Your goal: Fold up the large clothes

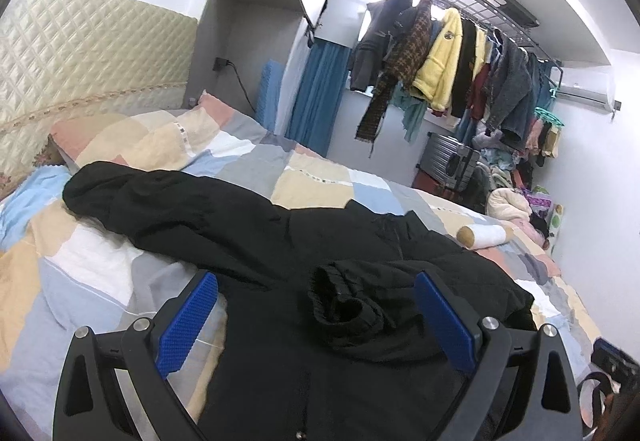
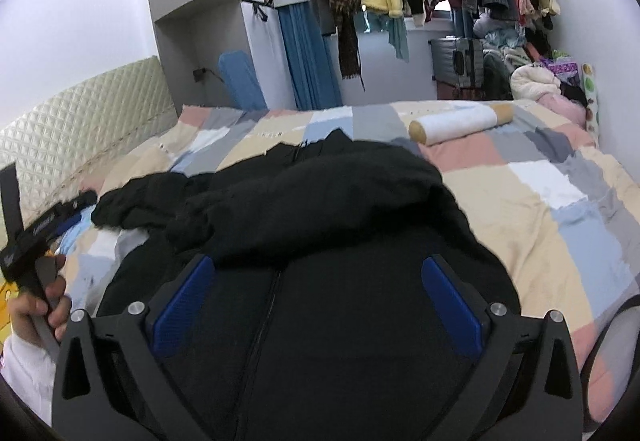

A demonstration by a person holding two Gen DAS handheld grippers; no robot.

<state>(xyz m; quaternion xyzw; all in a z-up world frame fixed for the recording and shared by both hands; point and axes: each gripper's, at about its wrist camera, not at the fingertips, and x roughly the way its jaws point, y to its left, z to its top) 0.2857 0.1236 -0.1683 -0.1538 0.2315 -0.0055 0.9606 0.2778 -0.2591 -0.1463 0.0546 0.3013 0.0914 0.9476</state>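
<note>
Bedding comes first: a patchwork quilt (image 1: pixel 312 177) covers the bed under both my cameras, with a quilted headboard (image 1: pixel 80 53) at ten o'clock in the left view. A crowded clothes rack (image 1: pixel 460 57) hangs at one o'clock. Spread across the quilt lies the black jacket (image 1: pixel 248 233), one sleeve running out toward ten o'clock and a cuff (image 1: pixel 344 301) bunched at centre. In the right view its zipper (image 2: pixel 272 305) runs toward six o'clock. A white bolster (image 2: pixel 460 125) lies at one o'clock. My left tongs (image 1: pixel 316 315) hover spread above the cuff, pinching nothing; my right tongs (image 2: pixel 318 301) are spread over the jacket front.
</note>
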